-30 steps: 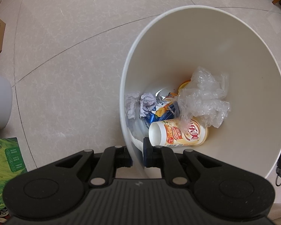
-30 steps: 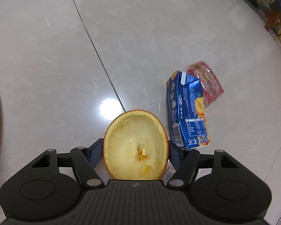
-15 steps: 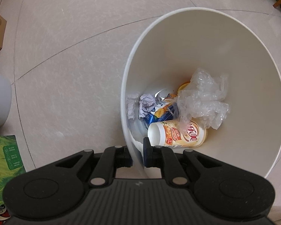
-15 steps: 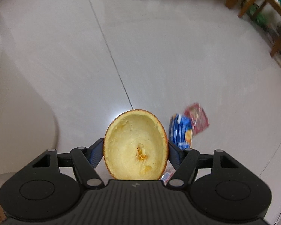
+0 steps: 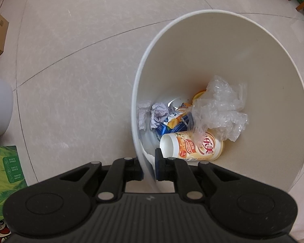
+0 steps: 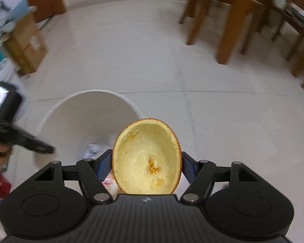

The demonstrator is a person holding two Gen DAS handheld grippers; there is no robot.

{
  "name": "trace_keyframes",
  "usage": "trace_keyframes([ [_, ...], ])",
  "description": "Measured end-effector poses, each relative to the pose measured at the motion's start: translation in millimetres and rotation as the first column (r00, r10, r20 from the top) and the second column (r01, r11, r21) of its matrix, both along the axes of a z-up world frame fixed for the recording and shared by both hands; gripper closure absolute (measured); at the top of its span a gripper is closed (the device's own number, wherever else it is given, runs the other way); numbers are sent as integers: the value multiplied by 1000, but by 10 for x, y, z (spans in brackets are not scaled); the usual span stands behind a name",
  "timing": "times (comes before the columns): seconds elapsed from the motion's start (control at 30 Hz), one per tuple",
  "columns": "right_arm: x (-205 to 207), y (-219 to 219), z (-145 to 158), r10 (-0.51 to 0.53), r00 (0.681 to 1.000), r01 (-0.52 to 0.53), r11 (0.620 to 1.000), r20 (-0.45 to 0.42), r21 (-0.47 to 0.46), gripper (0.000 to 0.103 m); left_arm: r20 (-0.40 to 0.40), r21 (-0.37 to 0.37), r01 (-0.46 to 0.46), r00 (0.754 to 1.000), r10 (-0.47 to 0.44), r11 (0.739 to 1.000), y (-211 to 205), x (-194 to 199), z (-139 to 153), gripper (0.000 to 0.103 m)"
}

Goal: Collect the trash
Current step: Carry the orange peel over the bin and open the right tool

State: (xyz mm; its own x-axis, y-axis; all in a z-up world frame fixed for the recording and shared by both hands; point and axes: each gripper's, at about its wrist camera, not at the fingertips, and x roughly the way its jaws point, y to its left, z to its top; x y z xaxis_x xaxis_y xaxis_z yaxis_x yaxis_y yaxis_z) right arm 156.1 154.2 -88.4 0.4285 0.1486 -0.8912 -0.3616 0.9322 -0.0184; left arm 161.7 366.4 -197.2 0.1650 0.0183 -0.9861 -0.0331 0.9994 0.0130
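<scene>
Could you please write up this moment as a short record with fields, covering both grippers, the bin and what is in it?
left gripper: shut on the near rim of the white bin
right gripper: shut on a hollow orange peel half, cut side toward the camera
bin position: on the tiled floor, ahead and left of the peel in the right wrist view
bin contents: paper cup on its side, clear plastic bag, blue carton, crumpled paper
peel status: not yet in the bin
</scene>
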Motion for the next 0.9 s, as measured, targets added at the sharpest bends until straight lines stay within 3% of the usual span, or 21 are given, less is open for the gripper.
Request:
trace_keyframes([
  [0.17,15,354,-67,75,997,-74,997,-32,13,29,1,-4,-1,1000,1,1000,5,-3,4,95],
  [0.4,-78,453,-57,113,993,-112,994,-24,17,12,3,-11,-4,1000,4,1000,18,-8,18,95],
  [0.67,-54,182,-49,30,999,-30,999,-15,20,11,0,-10,-5,1000,5,1000,13,-5,19,95],
  [0.9,-125,-328,-169,-101,995,101,995,5,-15,11,0,-8,-2,1000,2,1000,19,5,17,95],
])
